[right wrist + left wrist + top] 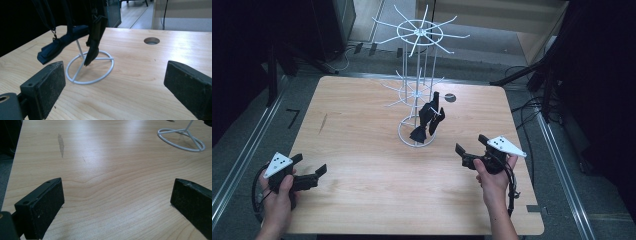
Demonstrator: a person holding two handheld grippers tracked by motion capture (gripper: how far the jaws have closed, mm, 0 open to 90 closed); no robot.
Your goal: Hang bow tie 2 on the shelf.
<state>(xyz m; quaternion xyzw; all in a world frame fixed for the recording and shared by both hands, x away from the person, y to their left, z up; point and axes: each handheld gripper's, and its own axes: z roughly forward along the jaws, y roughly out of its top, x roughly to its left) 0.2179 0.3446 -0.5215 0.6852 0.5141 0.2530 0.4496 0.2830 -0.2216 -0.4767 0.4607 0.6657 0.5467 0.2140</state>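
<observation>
- Left tool (309, 172): jaws spread and empty, low over bare tabletop (105, 170) at the near left corner; the white wire rack (418, 75) stands well ahead and to its right.
- Black straps (428, 120) hang from the rack's lower arms, just above its ring base (90, 67).
- Right tool (469, 148): jaws spread wide, nothing between them; the straps hang ahead and to its left.
- Risk: a sideways pull would likely tip the light rack or slide a strap off.
- A round hole (151, 40) lies beyond, off the path.
</observation>
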